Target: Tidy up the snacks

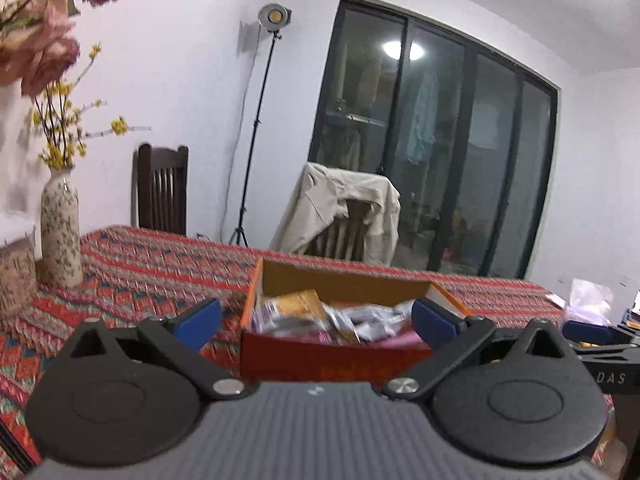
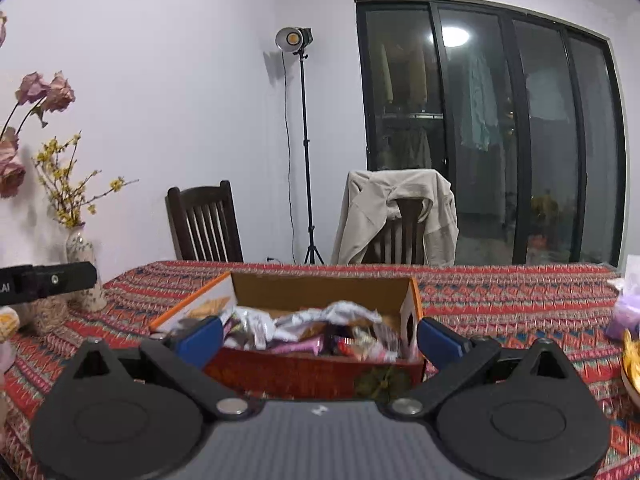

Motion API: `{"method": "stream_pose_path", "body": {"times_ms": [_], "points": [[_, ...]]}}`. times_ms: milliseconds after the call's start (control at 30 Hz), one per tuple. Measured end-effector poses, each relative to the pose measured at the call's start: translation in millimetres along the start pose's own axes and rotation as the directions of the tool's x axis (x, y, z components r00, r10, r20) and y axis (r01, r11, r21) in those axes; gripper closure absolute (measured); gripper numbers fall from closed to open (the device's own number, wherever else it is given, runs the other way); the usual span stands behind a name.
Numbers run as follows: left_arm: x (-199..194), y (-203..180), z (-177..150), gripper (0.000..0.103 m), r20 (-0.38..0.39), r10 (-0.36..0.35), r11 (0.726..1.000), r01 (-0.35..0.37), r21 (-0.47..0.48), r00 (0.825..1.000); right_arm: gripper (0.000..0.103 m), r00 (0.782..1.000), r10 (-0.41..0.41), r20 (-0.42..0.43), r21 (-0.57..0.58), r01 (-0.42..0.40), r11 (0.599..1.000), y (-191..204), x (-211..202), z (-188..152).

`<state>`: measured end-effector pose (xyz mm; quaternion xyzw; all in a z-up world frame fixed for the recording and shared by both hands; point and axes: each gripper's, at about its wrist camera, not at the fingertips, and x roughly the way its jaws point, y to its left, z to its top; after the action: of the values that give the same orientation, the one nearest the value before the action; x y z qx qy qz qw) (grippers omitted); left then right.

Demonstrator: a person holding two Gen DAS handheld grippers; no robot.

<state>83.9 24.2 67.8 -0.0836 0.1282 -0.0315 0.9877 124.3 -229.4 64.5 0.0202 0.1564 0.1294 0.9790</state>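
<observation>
Cardboard box [image 2: 320, 364] brimmed with loose snack packets [image 2: 316, 332]; both tools [image 1: 316, 322] [image 2: 320, 336], jaws apart and empty, risked spilling some.

Patterned red tablecloth [image 2: 500, 300] extends ahead of the jaws to the far table edge. Left of the jaws: floral ceramic vase [image 1: 60, 232] upright, holding yellow-blossom twigs [image 1: 60, 128]; pink flowers [image 1: 44, 52] above it. Beyond the jaws, behind the table: dark wooden chair [image 2: 204, 224] ahead-left, second chair draped with a beige jacket [image 2: 396, 212] ahead-right. Light stand [image 2: 304, 152] between the chairs. Dark glass sliding doors [image 2: 492, 128] far right.
</observation>
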Motion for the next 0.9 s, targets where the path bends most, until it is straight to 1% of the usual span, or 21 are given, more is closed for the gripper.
{"method": "stream_pose_path", "body": {"times_ms": [267, 567, 900], "points": [[-3.8, -0.1, -34.1, 0.000, -0.083, 0.020, 0.999, -0.017, 0.035, 0.996, 0.000, 0.998, -0.007, -0.060, 0.034, 0.009, 0.999, -4.3, -10.4, -30.8], [-7.1, 5.0, -53.7, 0.000, -0.136, 0.045, 0.998, -0.039, 0.043, 0.990, 0.000, 0.994, -0.001, -0.113, 0.053, 0.007, 0.999, -7.3, -12.4, -57.4], [-9.2, 4.9, -65.5, 0.000, -0.166, 0.060, 0.997, -0.052, 0.052, 0.984, 0.000, 0.992, -0.004, -0.125, 0.063, 0.012, 0.998, -9.8, -15.1, -62.1]]}}
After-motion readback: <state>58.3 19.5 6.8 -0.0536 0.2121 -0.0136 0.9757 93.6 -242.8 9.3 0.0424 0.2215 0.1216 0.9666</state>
